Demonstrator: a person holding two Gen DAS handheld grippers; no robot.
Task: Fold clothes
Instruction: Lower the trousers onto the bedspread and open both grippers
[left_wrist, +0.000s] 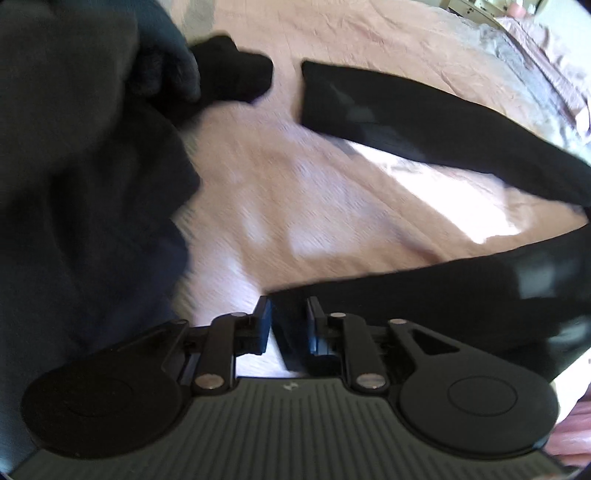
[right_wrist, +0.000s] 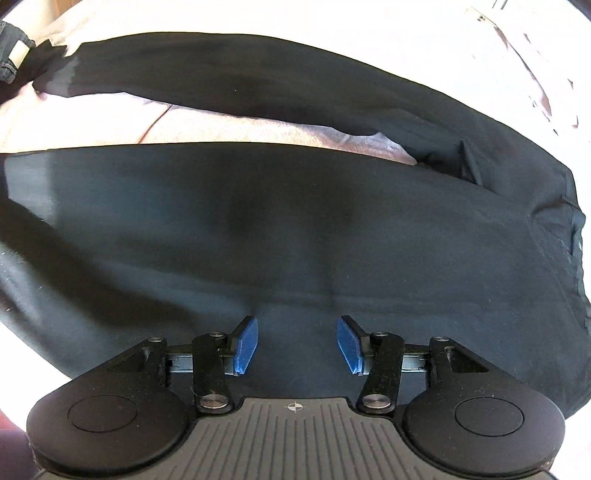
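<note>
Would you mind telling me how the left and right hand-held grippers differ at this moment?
The left hand-held gripper has its jaws narrowly set, pinching an edge of the black trousers; the right hand-held gripper has its jaws wide apart and holds nothing. The left sits at the garment's edge with the pink bedspread ahead; the right hovers over the broad middle of the cloth. Both have blue pads and black linkages.

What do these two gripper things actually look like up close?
Both match: the left gripper and right gripper have black hinged linkages with silver pins, round black discs at each side and a ribbed grey base bearing a small crosshair mark. The fingertips carry blue pads. No cables or sleeves show.
</note>
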